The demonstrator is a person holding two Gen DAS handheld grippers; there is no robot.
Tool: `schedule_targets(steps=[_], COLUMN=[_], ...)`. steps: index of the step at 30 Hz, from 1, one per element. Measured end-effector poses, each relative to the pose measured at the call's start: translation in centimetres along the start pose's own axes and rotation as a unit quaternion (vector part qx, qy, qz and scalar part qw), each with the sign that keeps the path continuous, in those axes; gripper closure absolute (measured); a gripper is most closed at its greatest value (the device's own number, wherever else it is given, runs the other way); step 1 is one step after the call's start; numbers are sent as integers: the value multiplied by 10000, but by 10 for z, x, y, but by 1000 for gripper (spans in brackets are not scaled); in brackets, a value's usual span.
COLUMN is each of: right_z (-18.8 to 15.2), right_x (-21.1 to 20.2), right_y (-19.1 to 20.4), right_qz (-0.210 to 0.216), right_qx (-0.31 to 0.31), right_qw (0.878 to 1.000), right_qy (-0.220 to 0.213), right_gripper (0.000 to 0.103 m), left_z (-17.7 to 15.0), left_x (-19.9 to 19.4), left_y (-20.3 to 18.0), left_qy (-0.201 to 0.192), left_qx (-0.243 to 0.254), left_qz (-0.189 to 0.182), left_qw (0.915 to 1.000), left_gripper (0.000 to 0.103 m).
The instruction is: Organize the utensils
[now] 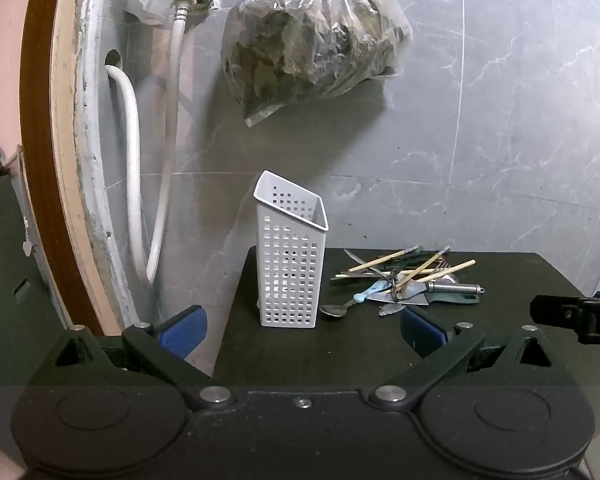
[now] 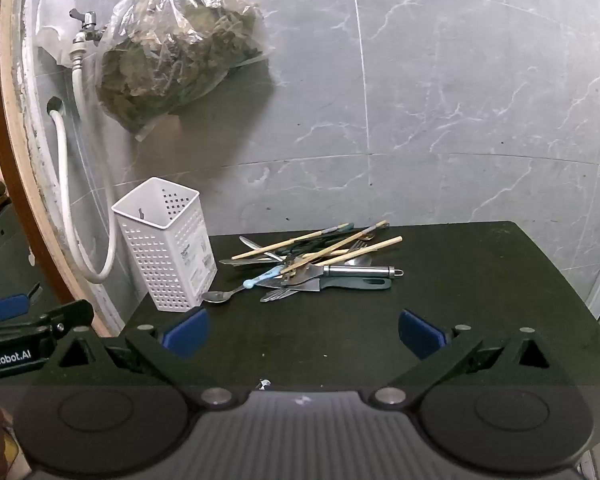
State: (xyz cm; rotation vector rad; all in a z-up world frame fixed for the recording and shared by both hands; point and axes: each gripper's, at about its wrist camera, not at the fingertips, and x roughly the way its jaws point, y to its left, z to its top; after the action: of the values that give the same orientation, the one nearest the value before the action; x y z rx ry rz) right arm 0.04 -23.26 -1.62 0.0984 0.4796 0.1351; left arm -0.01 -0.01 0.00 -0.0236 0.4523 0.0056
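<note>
Both grippers sit right up front with jaws spread wide and nothing between the blue pads, left gripper (image 1: 303, 330) aimed roughly at the white holder (image 1: 290, 256), right gripper (image 2: 303, 331) facing the utensil pile (image 2: 312, 264). So going left to right on the black tabletop (image 2: 480, 300): the perforated holder stands upright near the left edge and looks empty, then a spoon (image 2: 220, 296) with a blue handle lies just beside its base, then the heap itself, chopsticks (image 2: 340, 248) crossed over forks, a knife and a steel-handled tool. Most of the long axes run left-right, a bit diagonal, across the fingers' line. I'd say the right one is better placed for a first pick since the pile is straight ahead of it, still apart. Behind is a grey marble-look tile wall (image 2: 460, 100), with white hoses (image 1: 134, 184) and a tap at far left, and a plastic bag (image 1: 312, 36) of dried leaves hanging up there.
</note>
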Motion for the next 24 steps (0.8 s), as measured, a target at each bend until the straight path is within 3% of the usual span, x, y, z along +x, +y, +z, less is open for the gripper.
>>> schedule_targets(steps=[24], right_z=[0], right_x=[1], right_y=[0], right_qz=[-7], right_qx=[-11], right_qw=[10000], right_qy=[22], right_gripper=[0], left_z=[0], left_x=[0], left_y=[0], left_qy=[17], left_qx=[-23], left_qz=[-10], left_qw=[10000], left_gripper=[1])
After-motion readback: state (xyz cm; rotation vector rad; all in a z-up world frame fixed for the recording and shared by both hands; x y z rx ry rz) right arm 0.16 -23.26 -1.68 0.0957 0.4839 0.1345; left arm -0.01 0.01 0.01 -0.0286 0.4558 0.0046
